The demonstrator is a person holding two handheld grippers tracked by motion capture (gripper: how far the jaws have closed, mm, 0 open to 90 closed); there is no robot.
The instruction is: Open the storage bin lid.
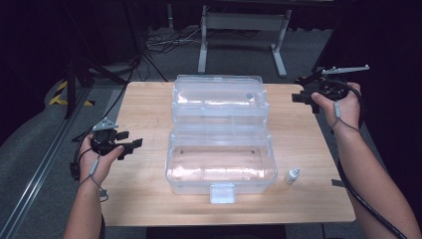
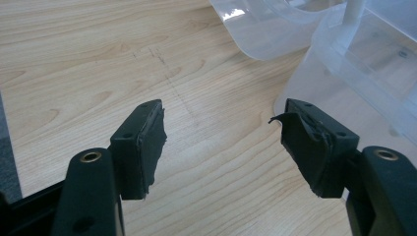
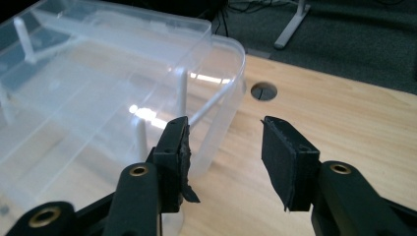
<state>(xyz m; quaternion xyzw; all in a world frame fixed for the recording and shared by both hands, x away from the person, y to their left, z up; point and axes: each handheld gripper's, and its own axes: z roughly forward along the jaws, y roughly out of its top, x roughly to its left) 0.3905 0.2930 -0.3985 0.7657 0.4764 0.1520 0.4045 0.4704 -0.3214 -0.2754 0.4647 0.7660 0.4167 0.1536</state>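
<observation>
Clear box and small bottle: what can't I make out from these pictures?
- Small bottle, high view: too small to read a label or tell what it holds.
- Clear box, high view: glare and see-through walls blur its inside.
- Lid, right gripper view: cut off by the left edge.

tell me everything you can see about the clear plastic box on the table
The clear plastic box is a see-through, round-cornered bin standing open in the middle of the wooden table. Its lid is swung back behind the base, with thin posts rising inside it. A pale latch tab hangs at the front edge. The base looks empty. A small white bottle stands just off its right front corner. Neither gripper touches it.
</observation>
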